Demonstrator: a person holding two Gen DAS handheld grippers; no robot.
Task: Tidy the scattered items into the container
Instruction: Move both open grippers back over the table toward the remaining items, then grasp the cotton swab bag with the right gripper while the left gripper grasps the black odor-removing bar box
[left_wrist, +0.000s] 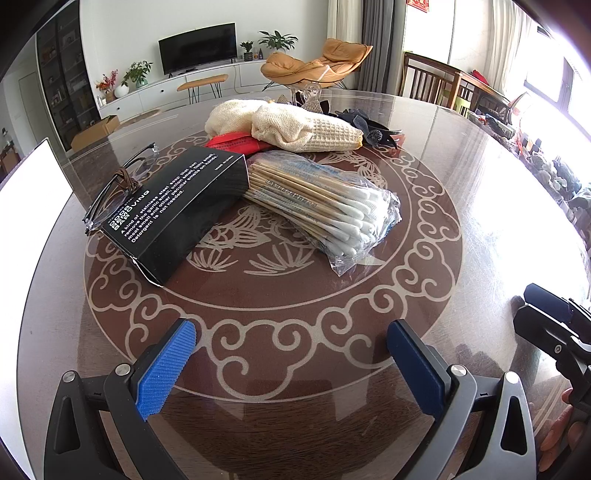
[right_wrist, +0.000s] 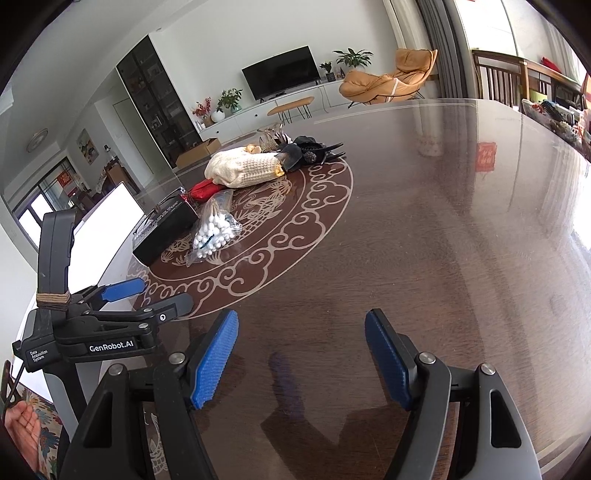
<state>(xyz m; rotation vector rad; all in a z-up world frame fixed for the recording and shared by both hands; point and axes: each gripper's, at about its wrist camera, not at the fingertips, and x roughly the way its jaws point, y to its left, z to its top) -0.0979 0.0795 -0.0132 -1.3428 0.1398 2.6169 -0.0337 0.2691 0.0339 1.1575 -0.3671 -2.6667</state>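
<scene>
Scattered items lie on a round dark table (left_wrist: 461, 206): a black box (left_wrist: 177, 206), glasses (left_wrist: 122, 184) leaning on it, a bag of cotton swabs (left_wrist: 325, 206), a red item (left_wrist: 236, 142), cream knitted cloths (left_wrist: 295, 125) and dark hair clips (left_wrist: 373, 129). A white container (left_wrist: 33, 192) stands at the left edge. My left gripper (left_wrist: 291, 354) is open and empty, short of the items. My right gripper (right_wrist: 301, 354) is open and empty over bare table; the box (right_wrist: 166, 232), swabs (right_wrist: 214, 232) and container (right_wrist: 107, 229) lie to its far left.
The left gripper (right_wrist: 146, 299) shows in the right wrist view at lower left; the right gripper's body (left_wrist: 554, 325) shows at the left view's right edge. Wooden chairs (left_wrist: 432, 79) stand beyond the table's far edge.
</scene>
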